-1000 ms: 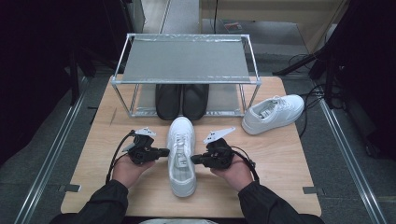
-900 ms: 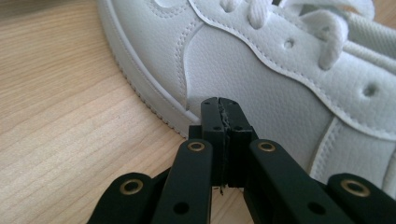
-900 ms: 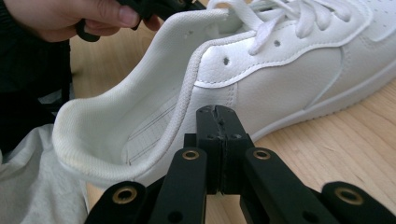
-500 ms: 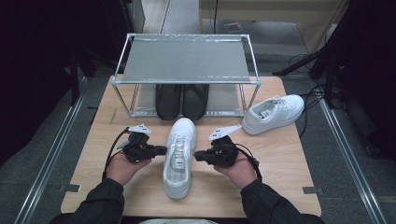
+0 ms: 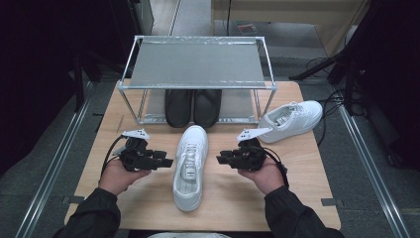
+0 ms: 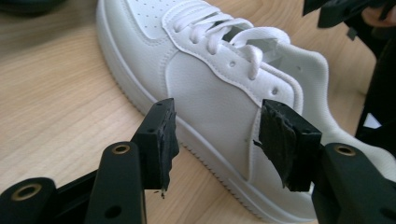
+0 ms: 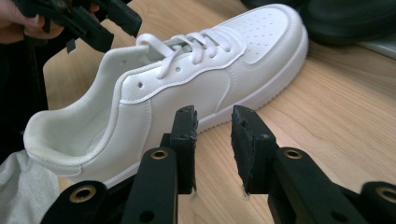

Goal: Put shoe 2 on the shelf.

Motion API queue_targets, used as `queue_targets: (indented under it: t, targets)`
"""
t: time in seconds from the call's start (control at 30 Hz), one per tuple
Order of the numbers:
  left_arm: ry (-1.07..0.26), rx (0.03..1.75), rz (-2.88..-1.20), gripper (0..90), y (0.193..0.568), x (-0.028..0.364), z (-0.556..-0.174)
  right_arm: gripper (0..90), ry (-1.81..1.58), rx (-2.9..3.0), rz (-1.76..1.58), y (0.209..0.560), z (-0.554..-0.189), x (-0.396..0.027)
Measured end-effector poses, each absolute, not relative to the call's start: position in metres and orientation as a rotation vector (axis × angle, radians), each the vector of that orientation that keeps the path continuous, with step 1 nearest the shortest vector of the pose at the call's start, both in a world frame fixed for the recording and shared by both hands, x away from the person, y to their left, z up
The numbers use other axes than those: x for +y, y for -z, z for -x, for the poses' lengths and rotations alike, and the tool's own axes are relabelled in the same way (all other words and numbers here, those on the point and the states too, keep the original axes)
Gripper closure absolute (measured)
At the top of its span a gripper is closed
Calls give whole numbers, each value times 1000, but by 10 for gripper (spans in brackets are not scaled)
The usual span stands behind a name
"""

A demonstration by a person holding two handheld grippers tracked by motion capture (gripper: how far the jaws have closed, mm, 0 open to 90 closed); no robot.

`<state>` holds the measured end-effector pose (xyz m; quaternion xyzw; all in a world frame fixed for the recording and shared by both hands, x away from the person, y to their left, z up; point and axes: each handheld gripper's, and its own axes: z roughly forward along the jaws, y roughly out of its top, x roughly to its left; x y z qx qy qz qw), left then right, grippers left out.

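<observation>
white sneaker (image 5: 189,166) lies laced, upright between left gripper (image 5: 166,162) and right gripper (image 5: 221,157), both parted, empty.

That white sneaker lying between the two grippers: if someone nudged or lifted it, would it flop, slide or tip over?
The white sneaker probably holds its shape: its smooth sides and thick sole look firm. It sits flat on the wooden table, so a nudge would likely slide it rather than tip it. Its padded heel collar may give when squeezed.

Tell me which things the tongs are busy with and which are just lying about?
In the job: white shoe in the middle, left tongs, right tongs, both open beside it.

Lying about: second white shoe, black shoes, metal rack.
</observation>
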<state>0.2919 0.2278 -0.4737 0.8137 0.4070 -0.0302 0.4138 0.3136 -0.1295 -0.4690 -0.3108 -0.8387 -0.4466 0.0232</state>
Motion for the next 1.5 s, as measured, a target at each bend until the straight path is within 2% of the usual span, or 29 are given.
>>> queue_targets:
  t: [0.2, 0.4, 0.6, 0.8, 1.5]
  targets:
    - [99, 996, -2052, 406, 474, 231, -292, 718, 1439, -2568, 1012, 460, -314, -148]
    - [97, 982, -2057, 373, 475, 229, -292, 674, 1444, -2544, 1093, 457, -321, -167]
    - [81, 986, -2052, 368, 475, 229, -292, 558, 1419, -2578, 1167, 456, -328, -184]
    - [49, 1001, -2044, 365, 475, 229, -294, 495, 1387, -2608, 1251, 458, -338, -202]
    - [44, 1007, -2037, 358, 476, 235, -277, 523, 1466, -2567, 1481, 437, -377, -257]
